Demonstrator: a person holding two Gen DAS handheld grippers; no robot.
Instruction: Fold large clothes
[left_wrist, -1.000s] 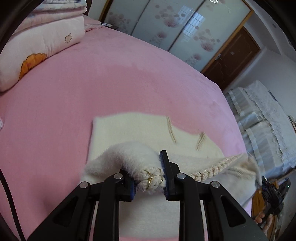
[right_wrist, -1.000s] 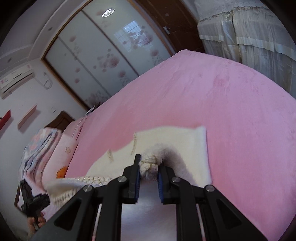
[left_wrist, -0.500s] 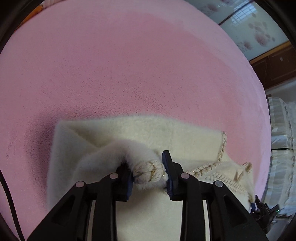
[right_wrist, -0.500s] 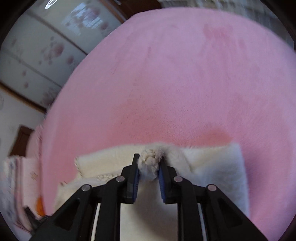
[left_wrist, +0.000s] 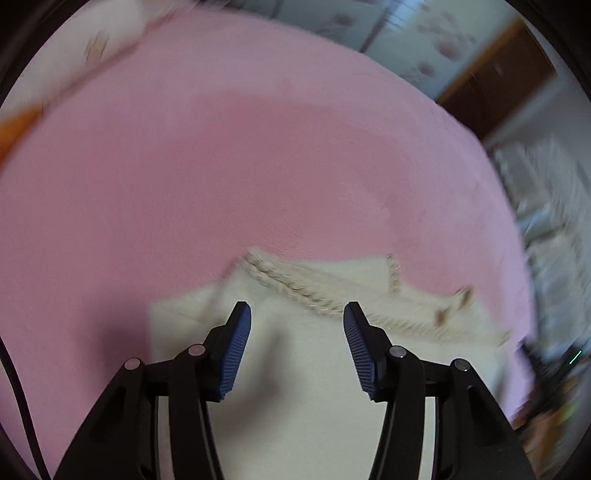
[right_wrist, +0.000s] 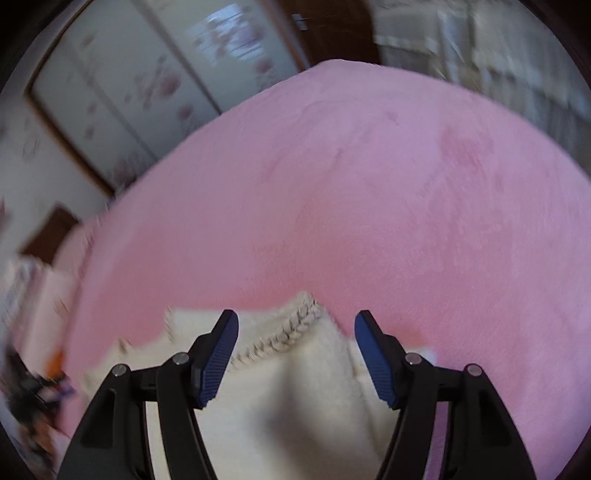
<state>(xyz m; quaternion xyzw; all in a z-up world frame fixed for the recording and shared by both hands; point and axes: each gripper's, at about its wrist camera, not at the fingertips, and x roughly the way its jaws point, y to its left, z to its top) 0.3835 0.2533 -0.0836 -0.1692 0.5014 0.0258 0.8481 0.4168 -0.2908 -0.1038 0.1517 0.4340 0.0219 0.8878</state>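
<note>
Left wrist view: left gripper (left_wrist: 297, 314) jaws have just been opening — released, nothing between them; cream garment (left_wrist: 314, 369) lies on the pink bed (left_wrist: 221, 166) at 6 o'clock. Right wrist view: right gripper (right_wrist: 296, 323) likewise just opened — garment's braided edge (right_wrist: 291, 328) ahead, ungripped.

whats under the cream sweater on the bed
The cream sweater lies on the pink blanket, which shows all around it. Its braided edge sits folded over its own lower layer. Anything between or beneath the layers is covered.
</note>
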